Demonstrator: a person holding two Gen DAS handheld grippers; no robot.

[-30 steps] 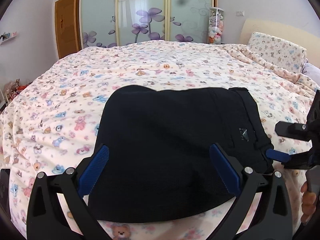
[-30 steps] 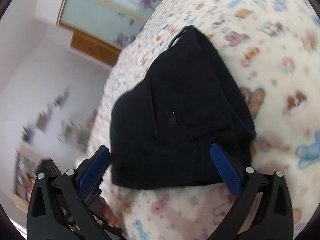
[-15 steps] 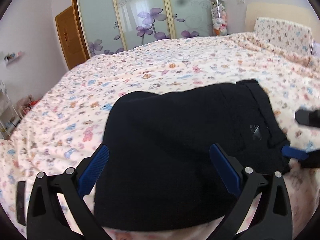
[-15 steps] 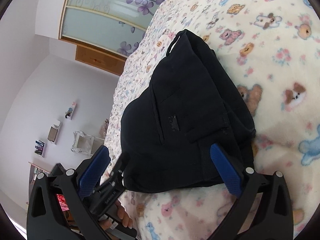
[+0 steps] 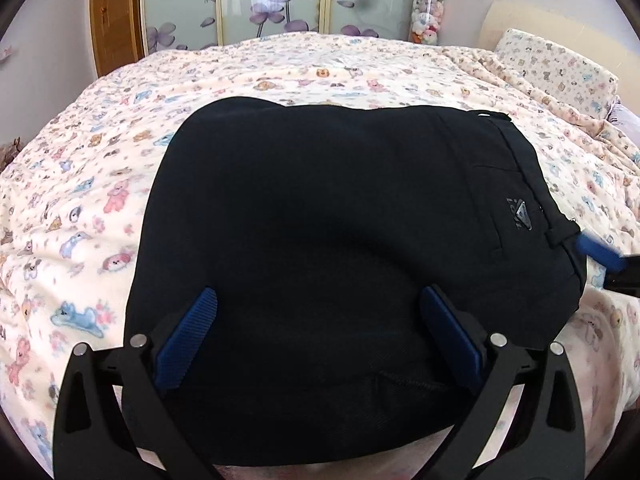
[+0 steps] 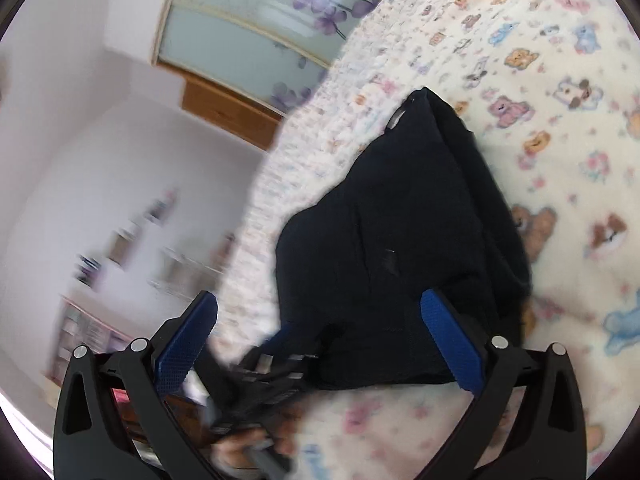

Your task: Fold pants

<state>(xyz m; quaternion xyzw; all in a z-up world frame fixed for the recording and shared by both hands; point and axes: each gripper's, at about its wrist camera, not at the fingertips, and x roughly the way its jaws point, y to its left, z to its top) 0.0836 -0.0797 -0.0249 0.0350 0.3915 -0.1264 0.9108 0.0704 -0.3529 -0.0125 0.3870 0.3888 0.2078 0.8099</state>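
Two grippers frame the scene, and both stand with their jaws spread wide, holding nothing. The left gripper (image 5: pixel 318 336) hovers over the near edge of the pants (image 5: pixel 340 264), its blue-padded fingers (image 5: pixel 188 336) apart above the dark cloth; whether the pads touch the fabric cannot be told. The right gripper (image 6: pixel 318 336) is likewise released, its fingers (image 6: pixel 452 344) straddling the near corner of the pants (image 6: pixel 400 256); in the left wrist view one of its blue tips shows just beside the waistband corner at the far right.

The pants are black, folded into a compact, roughly rectangular bundle that lies on the bed (image 5: pixel 100 184), near its front edge. The waistband runs along the right side, with a small grey logo patch (image 5: pixel 520 216) just inside it.

The bed carries a cream blanket printed with bears. A matching pillow (image 5: pixel 556 68) sits at the far right. Beyond the bed stand sliding wardrobe doors (image 5: pixel 280 0) with purple flowers, a wooden door (image 5: pixel 116 16) to their left, and a clear tube of plush toys (image 5: pixel 428 12) to their right. The right wrist view is blurred.
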